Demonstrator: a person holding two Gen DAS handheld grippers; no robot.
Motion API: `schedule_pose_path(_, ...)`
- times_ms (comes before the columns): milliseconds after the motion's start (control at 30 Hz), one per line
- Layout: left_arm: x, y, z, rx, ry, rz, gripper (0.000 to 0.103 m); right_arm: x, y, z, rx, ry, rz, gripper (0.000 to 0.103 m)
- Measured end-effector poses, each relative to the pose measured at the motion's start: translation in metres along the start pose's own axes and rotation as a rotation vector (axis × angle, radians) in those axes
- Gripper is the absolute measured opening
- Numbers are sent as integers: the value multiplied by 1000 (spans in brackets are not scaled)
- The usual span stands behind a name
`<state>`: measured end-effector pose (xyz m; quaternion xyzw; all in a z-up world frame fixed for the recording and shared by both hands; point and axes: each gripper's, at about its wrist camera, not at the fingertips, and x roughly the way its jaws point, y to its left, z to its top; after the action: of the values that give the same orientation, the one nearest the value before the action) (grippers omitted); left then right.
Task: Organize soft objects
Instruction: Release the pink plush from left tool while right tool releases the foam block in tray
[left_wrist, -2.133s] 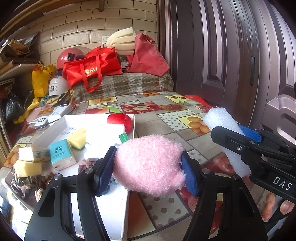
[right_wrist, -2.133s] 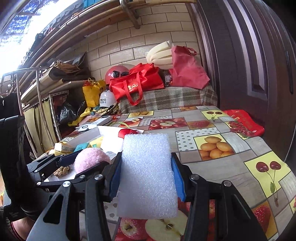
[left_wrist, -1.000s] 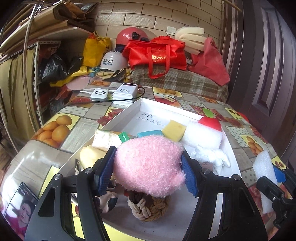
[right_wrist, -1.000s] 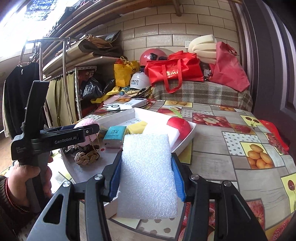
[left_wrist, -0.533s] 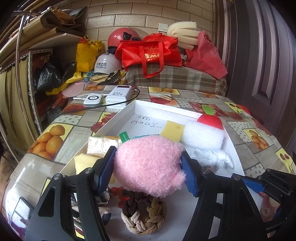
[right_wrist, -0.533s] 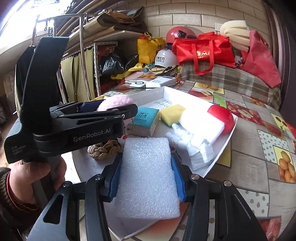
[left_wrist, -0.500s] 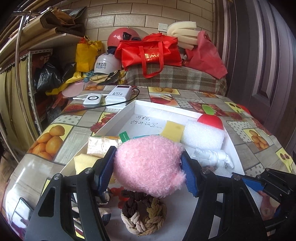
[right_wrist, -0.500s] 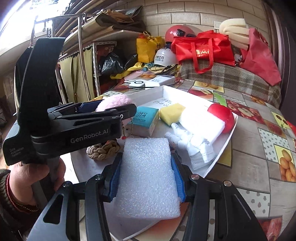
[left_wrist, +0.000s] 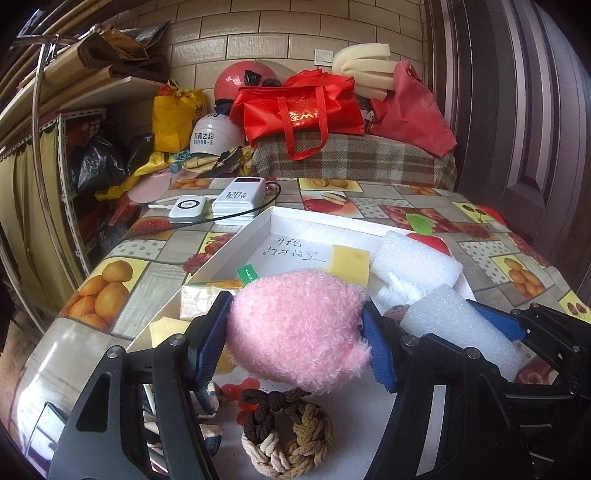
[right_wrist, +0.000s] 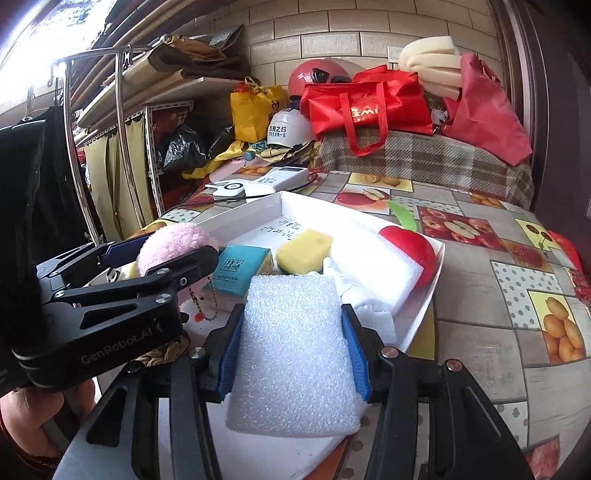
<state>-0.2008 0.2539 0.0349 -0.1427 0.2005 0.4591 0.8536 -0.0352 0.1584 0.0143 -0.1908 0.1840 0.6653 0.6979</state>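
Pink, fluffy and rounded, a plush toy (left_wrist: 297, 332) is clamped between the blue pads of the left gripper (left_wrist: 295, 338), which is held above the near end of a shallow white cardboard tray (left_wrist: 273, 216). The clamp is set across the toy's widest part, presumably so that the soft body is squeezed evenly and does not slip out. A white block of bubbled packing foam (right_wrist: 291, 354) is pinched at its sides by the right gripper (right_wrist: 291, 356), its lower end hanging free over the tray's near corner. Both pieces are judged to be carried here for dropping among the soft things already gathered: a yellow sponge block (left_wrist: 350, 264), a white foam roll (left_wrist: 415, 264), a teal tissue packet (right_wrist: 242, 269) and a braided brown-and-tan rope ring (left_wrist: 286, 432) lying just below the toy. (A small bead chain (right_wrist: 205, 306) seems to dangle from the toy.)

Compared with two seconds ago, when both grippers were seen off to the tray's side over the fruit-patterned tablecloth (left_wrist: 118, 266), they are now over the tray itself, the right one drawn close beside the left. Neither grip has been altered.
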Motion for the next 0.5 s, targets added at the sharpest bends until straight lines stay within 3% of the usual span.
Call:
schedule_pose_path(467,-2,2,0,-5,-11,6,69,-3,1,2,-13,-34,-28,50)
schedule_pose_path(500,-3,4,0,-13,-14,10,69,-3,1,2,-12,-34,-31,54)
